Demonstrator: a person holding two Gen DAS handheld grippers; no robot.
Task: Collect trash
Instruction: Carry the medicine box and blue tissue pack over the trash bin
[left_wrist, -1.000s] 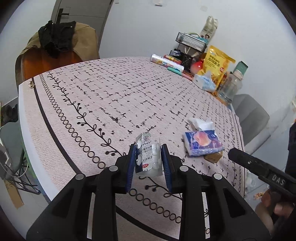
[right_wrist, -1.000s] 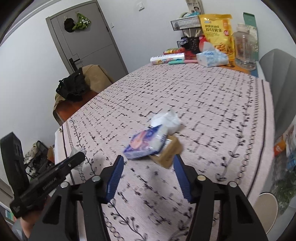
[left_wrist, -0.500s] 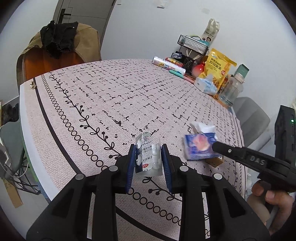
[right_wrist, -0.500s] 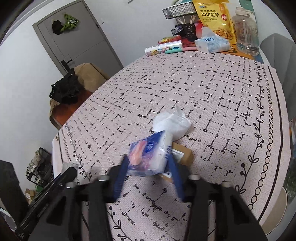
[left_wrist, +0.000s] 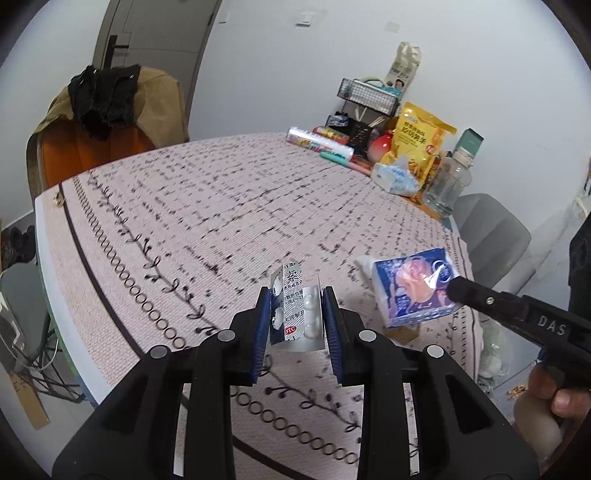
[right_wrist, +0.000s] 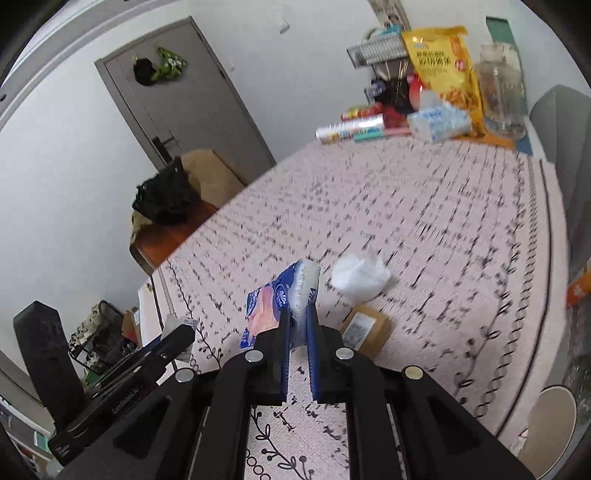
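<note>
place: home dining room
table (left_wrist: 229, 206): patterned cloth
far edge: snack bag (left_wrist: 417, 138), tissues (right_wrist: 439, 122), jar (right_wrist: 502, 99)
chair (left_wrist: 110, 122): draped clothes
door (right_wrist: 184, 99): grey, interior

Silver blister pack (left_wrist: 295, 314), blue tissue packet (right_wrist: 282, 306), probably lifted.

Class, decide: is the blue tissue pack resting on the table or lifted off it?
Lifted. The right gripper pinches the tissue pack, clear of the tablecloth.
</note>
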